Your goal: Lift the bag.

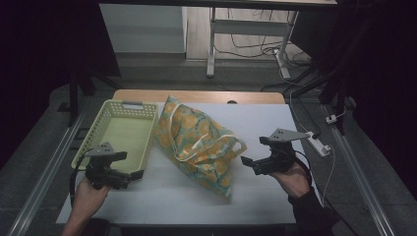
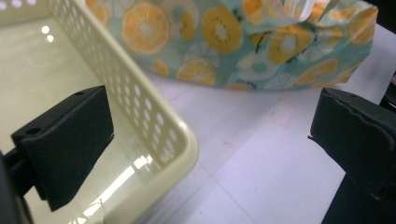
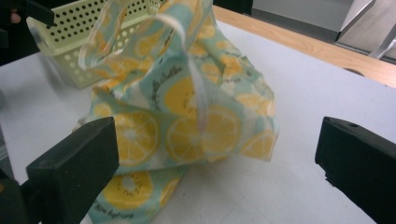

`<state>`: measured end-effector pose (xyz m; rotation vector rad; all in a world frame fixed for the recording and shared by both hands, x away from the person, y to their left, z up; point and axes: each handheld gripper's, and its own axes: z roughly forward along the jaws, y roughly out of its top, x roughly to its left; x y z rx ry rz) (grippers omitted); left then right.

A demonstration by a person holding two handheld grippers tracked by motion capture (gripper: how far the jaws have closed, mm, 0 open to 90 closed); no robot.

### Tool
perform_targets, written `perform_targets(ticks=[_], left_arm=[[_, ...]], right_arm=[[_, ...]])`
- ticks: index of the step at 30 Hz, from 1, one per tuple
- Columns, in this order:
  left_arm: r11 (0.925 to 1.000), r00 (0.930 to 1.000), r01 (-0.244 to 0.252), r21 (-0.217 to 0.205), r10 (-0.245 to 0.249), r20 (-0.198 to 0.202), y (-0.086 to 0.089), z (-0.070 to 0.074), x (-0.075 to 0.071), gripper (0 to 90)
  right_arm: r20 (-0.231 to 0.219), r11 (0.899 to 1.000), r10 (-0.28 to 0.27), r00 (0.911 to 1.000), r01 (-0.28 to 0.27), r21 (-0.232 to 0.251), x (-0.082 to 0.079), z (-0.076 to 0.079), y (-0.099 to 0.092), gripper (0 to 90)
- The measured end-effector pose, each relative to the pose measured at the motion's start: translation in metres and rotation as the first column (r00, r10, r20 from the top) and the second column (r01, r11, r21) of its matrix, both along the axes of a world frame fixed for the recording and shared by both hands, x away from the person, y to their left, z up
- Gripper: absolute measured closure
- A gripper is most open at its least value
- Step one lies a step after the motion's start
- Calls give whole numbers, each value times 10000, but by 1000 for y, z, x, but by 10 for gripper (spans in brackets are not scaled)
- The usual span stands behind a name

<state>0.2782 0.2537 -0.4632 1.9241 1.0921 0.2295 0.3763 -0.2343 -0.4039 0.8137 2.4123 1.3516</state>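
A teal cloth bag [image 1: 199, 140] printed with orange slices lies in the middle of the white table [image 1: 255, 196], its pale handles [image 1: 235, 142] looping to the right. A pale yellow perforated basket [image 1: 120, 132] stands just left of it. My left gripper [image 1: 137, 174] sits open at the basket's near right corner [image 2: 184, 149], one jaw over the basket's inside and the other over the table. My right gripper [image 1: 246, 162] is open too, pointing left at the bag [image 3: 187, 112] with nothing between its jaws. The bag [image 2: 243, 42] fills the far side of the left gripper view.
A white power strip [image 1: 318, 142] with a cable lies at the table's right edge. A wooden strip [image 1: 196, 96] runs along the far edge. Metal rails flank the table on both sides, and a desk frame [image 1: 211, 44] stands behind.
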Motion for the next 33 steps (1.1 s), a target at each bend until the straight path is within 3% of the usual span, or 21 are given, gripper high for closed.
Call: perform_targets(ticks=[19, 29, 33], left_arm=[[9974, 9974, -720, -71, 719, -88, 17, -27, -43, 0], [9936, 9938, -1108, 218, 1105, 150, 25, -40, -59, 0], [9920, 9924, -1228, 303, 1228, 4, 30, -46, -63, 0]], right_arm=[[73, 9988, -467, 9989, 468, -166, -31, -28, -25, 0], [-60, 9922, -1237, 9923, 1235, -184, -47, -48, -49, 0], [-8, 9865, -1590, 9873, 1589, -387, -54, -59, -58, 0]])
